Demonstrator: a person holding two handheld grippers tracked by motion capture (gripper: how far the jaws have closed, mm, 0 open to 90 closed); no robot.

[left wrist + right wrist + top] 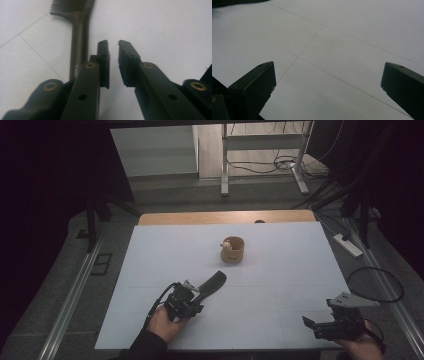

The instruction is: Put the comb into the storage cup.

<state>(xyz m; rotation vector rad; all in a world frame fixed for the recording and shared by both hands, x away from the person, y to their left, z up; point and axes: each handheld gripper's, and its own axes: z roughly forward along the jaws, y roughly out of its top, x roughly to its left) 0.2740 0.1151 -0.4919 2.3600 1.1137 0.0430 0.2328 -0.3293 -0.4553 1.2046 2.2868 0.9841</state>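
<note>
L gripper (113, 43) nearly closed on nothing, comb (79, 40) just beside it; R gripper (328, 75) wide apart over white surface (280, 270).

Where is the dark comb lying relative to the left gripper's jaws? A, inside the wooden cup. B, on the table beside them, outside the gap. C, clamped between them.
B: in the left gripper view the comb lies flat on the white table alongside one jaw, and the narrow gap between the jaws holds nothing.

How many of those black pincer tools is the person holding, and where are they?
2. The left gripper sits at the near left of the white table, beside a dark comb. The right gripper is at the near right corner.
</note>
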